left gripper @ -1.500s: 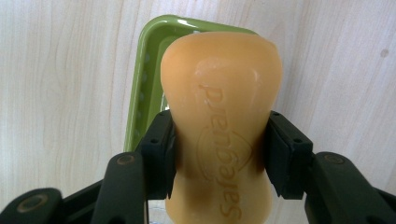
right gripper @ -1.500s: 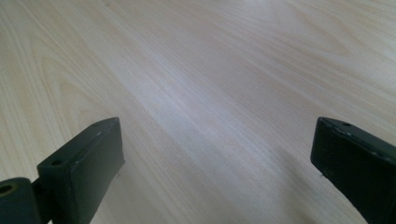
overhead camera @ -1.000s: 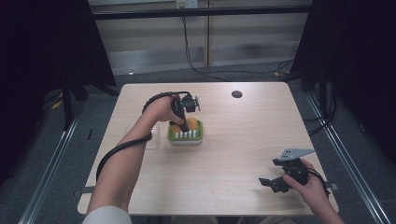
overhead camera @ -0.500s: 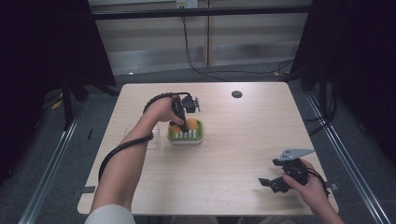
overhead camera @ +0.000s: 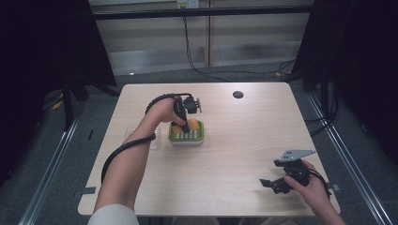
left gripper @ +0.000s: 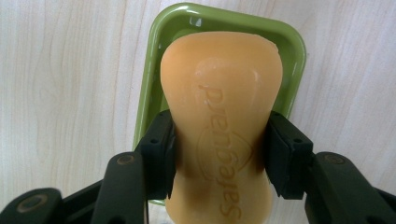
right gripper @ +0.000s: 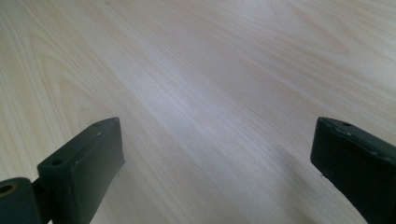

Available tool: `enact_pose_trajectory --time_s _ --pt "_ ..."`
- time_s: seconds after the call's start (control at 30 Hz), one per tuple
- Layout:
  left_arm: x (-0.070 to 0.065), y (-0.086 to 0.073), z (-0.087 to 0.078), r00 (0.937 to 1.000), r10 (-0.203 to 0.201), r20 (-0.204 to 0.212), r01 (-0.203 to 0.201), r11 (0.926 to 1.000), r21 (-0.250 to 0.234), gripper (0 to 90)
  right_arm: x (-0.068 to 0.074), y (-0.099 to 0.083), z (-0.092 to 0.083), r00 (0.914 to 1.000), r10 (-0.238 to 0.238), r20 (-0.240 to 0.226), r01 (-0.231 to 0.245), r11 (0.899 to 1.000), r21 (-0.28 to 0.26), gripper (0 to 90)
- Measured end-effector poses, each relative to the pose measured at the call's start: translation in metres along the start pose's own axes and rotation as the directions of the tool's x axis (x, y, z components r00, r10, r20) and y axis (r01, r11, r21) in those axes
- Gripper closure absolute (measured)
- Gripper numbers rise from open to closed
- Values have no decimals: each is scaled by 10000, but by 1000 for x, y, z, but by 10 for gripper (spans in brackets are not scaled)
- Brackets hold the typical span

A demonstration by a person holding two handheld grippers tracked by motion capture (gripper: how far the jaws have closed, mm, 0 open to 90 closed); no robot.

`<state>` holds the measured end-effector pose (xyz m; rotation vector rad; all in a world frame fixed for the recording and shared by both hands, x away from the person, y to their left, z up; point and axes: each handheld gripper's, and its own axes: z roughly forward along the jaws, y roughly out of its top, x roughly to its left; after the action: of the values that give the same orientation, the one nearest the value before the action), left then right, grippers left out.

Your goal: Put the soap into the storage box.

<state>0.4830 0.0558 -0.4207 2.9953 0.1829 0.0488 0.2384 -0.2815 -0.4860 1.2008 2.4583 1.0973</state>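
Orange soap bar (left gripper: 219, 126) is clamped in the left gripper (left gripper: 217, 149), right over the green dish (left gripper: 154, 84) mid-counter (overhead camera: 244, 154). Right gripper (right gripper: 217, 163) sits spread wide, holding nothing, near the front right corner.

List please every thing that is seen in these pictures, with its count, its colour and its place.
soap bar: one, orange, clamped above the dish
soap dish: one, green, ridged, left of table centre
clear flat item: one, transparent, left of the dish; kind unclear
round hole cover: one, dark, far side of the table
table: one, light wood
left gripper: one, black, shut on the soap bar
right gripper: one, black, jaws open, near right corner of the table
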Motion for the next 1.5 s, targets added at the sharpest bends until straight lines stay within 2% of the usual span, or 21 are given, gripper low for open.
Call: enact_pose_trajectory --time_s 0.03,0.1,0.27,0.3,0.4,0.5,0.53,0.57,0.67,0.7,0.8,1.03,1.07,1.1,1.13,1.2,1.23,1.27,1.3,1.47,1.5 --pt "2 0 -1 9994 28 347 -33 9999 137 499 0 0 0 10000 0 0 0 10000 0 23" --pt "2 0 1 9998 63 203 -65 9999 96 498 0 0 0 10000 -21 56 21 10000 13 23" --pt "3 0 2 9995 69 298 -73 9999 129 498 0 0 -1 10000 -20 29 20 10000 -8 23" --pt "3 0 3 9998 119 138 -120 9998 138 498 0 0 -1 10000 -20 29 20 10000 -8 23" --pt "2 1 5 9999 13 99 -14 10000 69 498 -1 0 -1 10000 11 30 -11 10000 -39 23" --pt "3 2 6 9991 31 428 -38 9999 157 498 -1 0 -1 10000 -7 21 7 10000 -18 23" --pt "2 2 7 9997 38 259 -42 9999 145 498 -1 0 0 10000 -9 28 9 10000 -15 23" --pt "3 2 7 9992 42 404 -51 9998 210 498 -1 0 0 10000 -19 29 20 10000 -34 23" --pt "3 2 9 9991 -17 421 10 9999 151 498 0 0 0 10000 -1 -39 1 10000 -32 23" --pt "3 2 9 9997 20 248 -24 9999 154 498 0 0 0 10000 -1 -39 1 10000 -32 23" --pt "2 2 10 9993 24 374 -30 9999 153 498 -1 0 0 10000 8 -46 -8 10000 -36 23" --pt "4 2 11 9994 86 331 -91 9998 162 497 -1 0 1 10000 -5 17 5 10000 -9 23" --pt "2 1 13 9999 10 -123 -10 10000 -42 497 -1 0 1 10000 4 11 -4 10000 -9 23" --pt "2 1 14 9999 -10 -159 8 10000 -85 497 -1 0 1 10000 26 7 -26 10000 37 23" --pt "5 1 12 9994 88 338 -93 9999 135 497 -1 0 1 10000 26 7 -26 10000 37 23" --pt "5 0 13 9998 73 167 -75 9999 87 497 -1 -1 1 10000 29 21 -29 10000 49 23" --pt "5 0 13 9995 -14 315 11 10000 98 497 -1 -1 1 10000 29 21 -29 10000 49 23" --pt "5 0 14 9999 1 167 -2 10000 89 497 -1 0 1 10000 15 6 -15 10000 40 23" --pt "5 0 13 9995 -6 323 3 10000 78 497 -1 0 1 10000 15 6 -15 10000 40 23" --pt "5 -1 13 9995 51 316 -53 10000 68 496 0 0 2 10000 61 9 -61 9999 89 23" --pt "5 -1 13 9994 -68 349 65 9999 84 496 0 0 2 10000 45 13 -45 10000 79 23"
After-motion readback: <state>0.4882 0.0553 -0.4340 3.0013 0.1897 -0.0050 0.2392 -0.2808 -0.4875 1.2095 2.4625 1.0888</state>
